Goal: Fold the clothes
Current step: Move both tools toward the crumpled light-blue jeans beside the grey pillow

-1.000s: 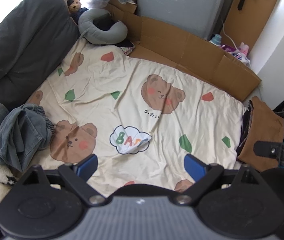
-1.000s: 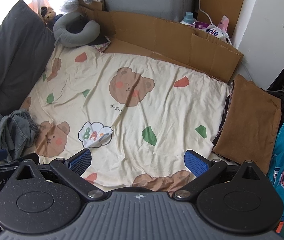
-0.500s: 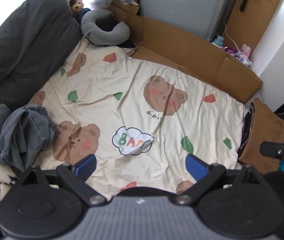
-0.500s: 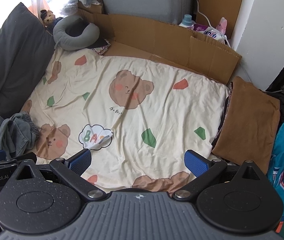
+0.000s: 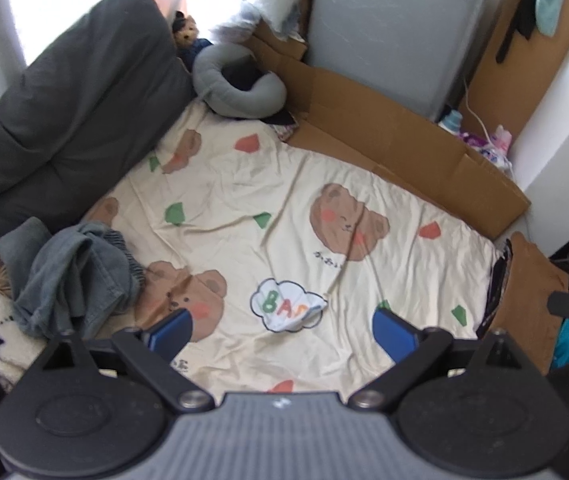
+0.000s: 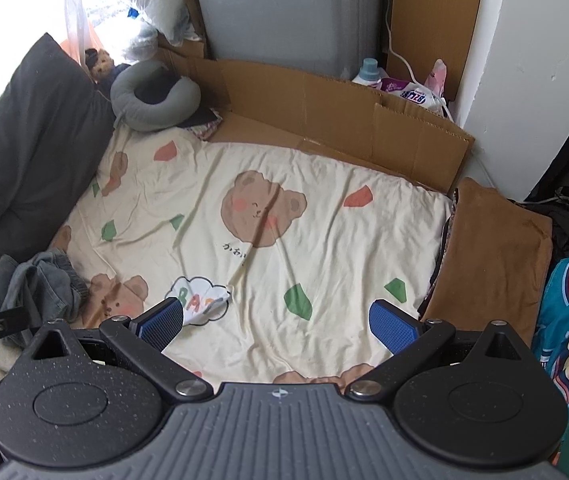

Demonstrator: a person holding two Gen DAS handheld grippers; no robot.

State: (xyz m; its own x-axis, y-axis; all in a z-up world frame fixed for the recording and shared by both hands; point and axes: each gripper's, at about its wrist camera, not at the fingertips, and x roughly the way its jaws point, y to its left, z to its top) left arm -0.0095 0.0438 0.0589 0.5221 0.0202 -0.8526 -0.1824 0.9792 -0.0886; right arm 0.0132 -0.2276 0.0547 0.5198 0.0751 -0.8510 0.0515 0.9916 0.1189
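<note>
Left wrist view: the left gripper (image 5: pixel 280 330) hangs with its jaws wide apart and empty over the bear-print sheet (image 5: pixel 284 208); the crumpled grey garment (image 5: pixel 72 272) lies to its left, so a blind reach could pinch sheet along with cloth; the right gripper (image 6: pixel 280 320), equally spread and empty, alone shows a folded brown cloth (image 6: pixel 492 252) to its right.
</note>
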